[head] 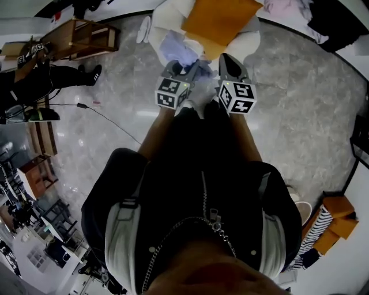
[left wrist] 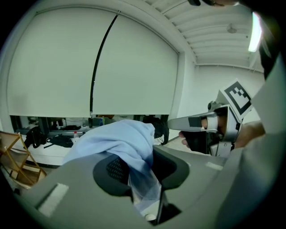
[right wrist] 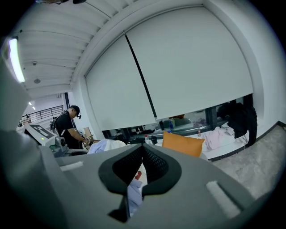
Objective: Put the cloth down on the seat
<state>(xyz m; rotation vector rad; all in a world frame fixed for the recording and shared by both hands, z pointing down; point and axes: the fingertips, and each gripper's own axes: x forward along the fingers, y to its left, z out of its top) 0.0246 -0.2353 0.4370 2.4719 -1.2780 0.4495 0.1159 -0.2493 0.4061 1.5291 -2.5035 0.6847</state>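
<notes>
Most of the head view is grey marbled floor (head: 300,115), with a white seat (head: 167,17) along its far edge carrying an orange cushion (head: 222,20) and, further right, a pink garment (right wrist: 219,136) and a dark one (right wrist: 239,118). A wooden rack (head: 81,37) stands far left. Between the person and the seat hangs the pale blue cloth (head: 179,49), bunched and held up by both tools, not yet resting on the seat. The left gripper (head: 189,68) is clamped on it, with fabric draped over its left jaw and trailing down between the pads. The right gripper (head: 228,62), just beside it, pinches a smaller fold deep between its nearly closed jaws.
</notes>
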